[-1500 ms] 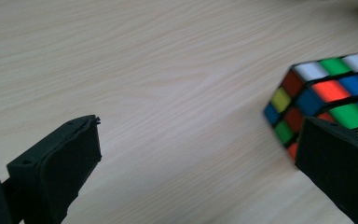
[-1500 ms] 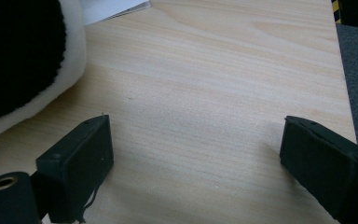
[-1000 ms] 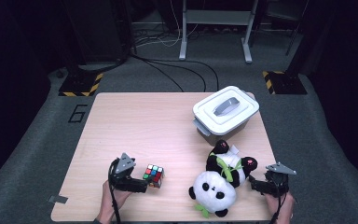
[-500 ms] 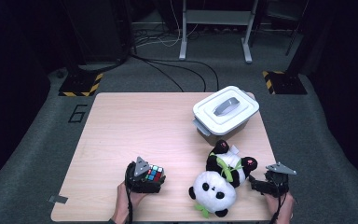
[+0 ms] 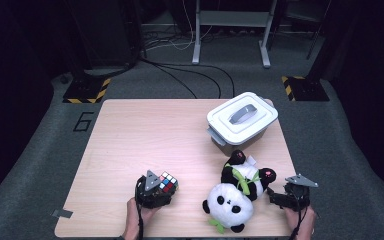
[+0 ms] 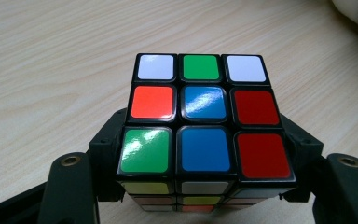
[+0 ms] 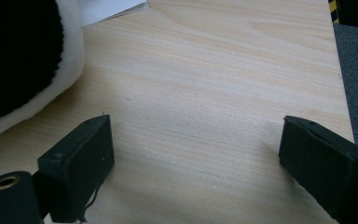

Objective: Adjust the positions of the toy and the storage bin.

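A scrambled Rubik's cube (image 5: 168, 182) (image 6: 200, 116) sits on the wooden table (image 5: 145, 135) near the front left. My left gripper (image 5: 163, 189) (image 6: 200, 156) has just been closing its jaws, and they now press on the cube's left and right sides. My right gripper (image 5: 276, 197) (image 7: 196, 149) rests low at the front right with its jaws open over bare wood. It sits just right of a plush panda (image 5: 228, 205) (image 7: 23, 60), without touching it.
A smaller black-and-white plush with a green scarf (image 5: 245, 177) lies behind the big panda. A white lidded box with a grey handle (image 5: 242, 120) stands at the back right. The table's right edge (image 7: 338, 70) is close to my right gripper.
My left gripper moved right and down to the cube and closed its jaws around it. The right gripper and both plush toys stayed put.
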A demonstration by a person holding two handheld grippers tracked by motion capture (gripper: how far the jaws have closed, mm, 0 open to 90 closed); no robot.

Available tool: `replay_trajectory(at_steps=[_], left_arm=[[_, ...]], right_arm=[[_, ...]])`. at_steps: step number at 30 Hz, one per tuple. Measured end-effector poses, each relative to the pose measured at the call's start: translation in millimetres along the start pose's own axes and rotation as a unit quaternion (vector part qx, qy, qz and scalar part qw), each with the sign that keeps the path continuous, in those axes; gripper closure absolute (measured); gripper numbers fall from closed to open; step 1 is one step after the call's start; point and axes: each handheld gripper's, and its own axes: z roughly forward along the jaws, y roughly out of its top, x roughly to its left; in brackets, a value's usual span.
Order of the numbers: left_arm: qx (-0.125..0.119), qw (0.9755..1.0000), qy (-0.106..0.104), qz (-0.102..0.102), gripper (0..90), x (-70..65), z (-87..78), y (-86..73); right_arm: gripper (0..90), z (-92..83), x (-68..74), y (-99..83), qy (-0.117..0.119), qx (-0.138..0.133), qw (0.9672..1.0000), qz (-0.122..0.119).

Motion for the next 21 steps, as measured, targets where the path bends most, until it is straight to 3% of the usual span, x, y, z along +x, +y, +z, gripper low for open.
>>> replay_trajectory(at_steps=[7,12,16,21], left_arm=[[-0.001,0.9999,-0.013,0.004,34.1,1.4,-2.1,-1.5],[0.0,0.9999,-0.009,0.01,34.1,1.8,-5.2,-1.9],[-0.01,0.9999,0.006,0.003,34.1,10.3,-16.8,-1.3],[-0.023,0.9991,0.033,-0.014,34.1,31.7,-33.4,0.9]], right_arm=[[9.4,0.0,0.0,0.0,0.0,0.0,1.0,0.0],[9.5,0.0,0.0,0.0,0.0,0.0,1.0,0.0],[9.5,0.0,0.0,0.0,0.0,0.0,1.0,0.001],[9.5,0.0,-0.1,0.0,0.0,0.0,1.0,0.001]])
